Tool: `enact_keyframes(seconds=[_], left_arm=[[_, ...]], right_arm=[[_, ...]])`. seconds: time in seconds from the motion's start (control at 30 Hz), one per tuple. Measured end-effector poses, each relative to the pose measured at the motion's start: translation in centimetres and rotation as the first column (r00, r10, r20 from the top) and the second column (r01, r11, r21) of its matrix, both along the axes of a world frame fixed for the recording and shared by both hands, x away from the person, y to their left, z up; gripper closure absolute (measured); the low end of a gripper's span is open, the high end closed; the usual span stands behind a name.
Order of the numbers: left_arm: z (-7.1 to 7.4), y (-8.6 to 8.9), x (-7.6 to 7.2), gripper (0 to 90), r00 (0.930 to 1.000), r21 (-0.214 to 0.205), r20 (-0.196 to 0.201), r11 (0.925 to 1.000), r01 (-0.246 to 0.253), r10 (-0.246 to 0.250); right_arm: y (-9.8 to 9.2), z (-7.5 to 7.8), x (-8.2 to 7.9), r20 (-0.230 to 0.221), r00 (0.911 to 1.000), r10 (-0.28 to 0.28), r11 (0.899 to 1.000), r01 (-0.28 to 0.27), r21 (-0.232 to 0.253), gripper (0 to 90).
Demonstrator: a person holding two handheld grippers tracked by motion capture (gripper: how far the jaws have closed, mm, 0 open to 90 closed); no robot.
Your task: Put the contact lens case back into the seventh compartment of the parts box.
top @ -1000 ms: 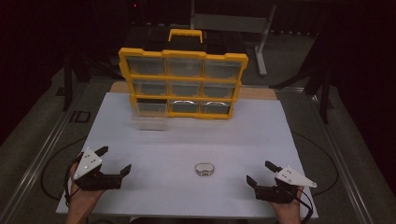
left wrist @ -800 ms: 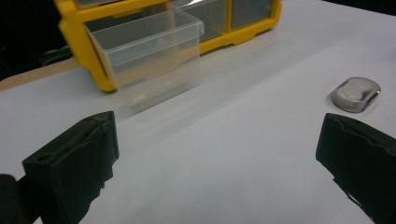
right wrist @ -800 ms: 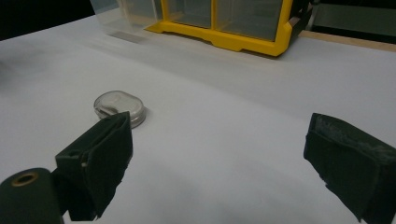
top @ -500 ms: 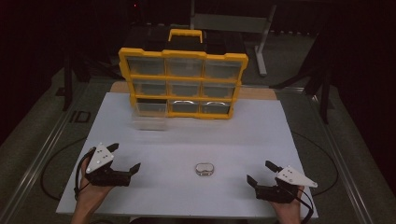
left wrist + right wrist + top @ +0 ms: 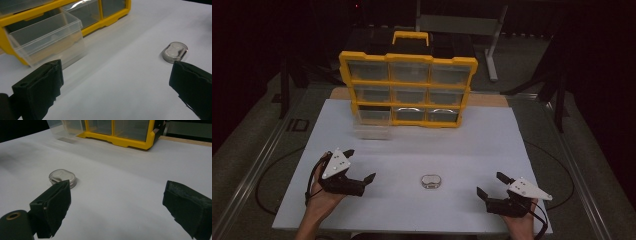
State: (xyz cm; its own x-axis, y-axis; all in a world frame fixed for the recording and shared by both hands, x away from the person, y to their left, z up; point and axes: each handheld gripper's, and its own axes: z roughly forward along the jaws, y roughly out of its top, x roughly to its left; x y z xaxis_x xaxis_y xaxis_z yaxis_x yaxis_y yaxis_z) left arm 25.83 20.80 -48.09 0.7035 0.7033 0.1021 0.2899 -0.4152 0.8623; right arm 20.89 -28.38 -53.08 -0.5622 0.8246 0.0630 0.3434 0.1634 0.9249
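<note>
The room is dark. A white table (image 5: 492,135) stands on a grey floor (image 5: 257,135); a metal stand (image 5: 492,40) is behind it.

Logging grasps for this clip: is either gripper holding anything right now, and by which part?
Nothing is held. The left gripper and right gripper are both open and empty; the small oval metal case lies untouched on the white table between them.

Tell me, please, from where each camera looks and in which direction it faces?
High view: above the person's side, facing forward and down on the white table; shows both hands, left gripper, right gripper.
Left gripper view: between its open jaws, toward the pulled-out clear drawer.
Right gripper view: between its open jaws, toward the yellow organizer.
All three share the small oval tin.
</note>
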Motion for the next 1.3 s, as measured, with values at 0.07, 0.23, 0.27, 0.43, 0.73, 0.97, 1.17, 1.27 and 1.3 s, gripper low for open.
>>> enact_keyframes(seconds=[0.07, 0.23, 0.27, 0.43, 0.73, 0.97, 1.17, 1.27, 1.3], left_arm=[[0.0, -0.3, 0.2, 0.2, 1.0, 0.004, -0.002, 1.0, 0.008, -0.008], [-0.1, -1.2, 0.5, 0.2, 0.9995, 0.017, -0.007, 0.9994, 0.031, -0.031], [-0.1, -1.3, 0.6, 0.2, 0.9994, 0.02, -0.008, 0.9992, 0.035, -0.035], [-0.1, -2.0, 0.9, 0.2, 0.9986, 0.026, -0.01, 0.9983, 0.052, -0.052], [-0.6, -3.1, 1.6, 0.2, 0.9964, 0.038, -0.028, 0.996, 0.081, -0.08], [-0.7, -4.0, 2.1, 0.2, 0.9929, 0.058, -0.048, 0.992, 0.112, -0.109], [-0.9, -4.9, 2.5, 0.2, 0.9888, 0.073, -0.065, 0.9876, 0.139, -0.134], [-0.9, -5.3, 2.7, 0.2, 0.9868, 0.079, -0.072, 0.9854, 0.151, -0.145], [-0.9, -5.3, 2.7, 0.2, 0.9868, 0.079, -0.072, 0.9854, 0.151, -0.145]], right_arm=[[0.0, 0.0, 0.0, 0.0, 1.0, 0.0, 1.0, 0.0, 0.001, 8.0], [0.0, 0.0, 0.0, 0.002, 1.0, -0.002, 1.0, 0.002, 0.003, 8.0], [0.0, 0.0, 0.0, 0.002, 1.0, -0.001, 1.0, 0.001, 0.004, 8.0], [0.0, 0.0, 0.0, 0.0, 1.0, -0.002, 1.0, 0.002, 0.004, 8.0], [-0.1, 0.0, 0.0, -0.002, 1.0, -0.003, 1.0, 0.003, 0.007, 8.0], [-0.1, 0.0, 0.0, -0.003, 1.0, -0.001, 1.0, 0.001, 0.008, 8.0], [-0.1, 0.0, 0.0, -0.005, 1.0, 0.0, 1.0, 0.0, 0.005, 8.0], [-0.1, 0.0, 0.1, -0.004, 1.0, 0.001, 1.0, -0.001, 0.007, 8.0], [-0.1, 0.0, 0.1, -0.004, 1.0, 0.001, 1.0, -0.001, 0.007, 8.0]])
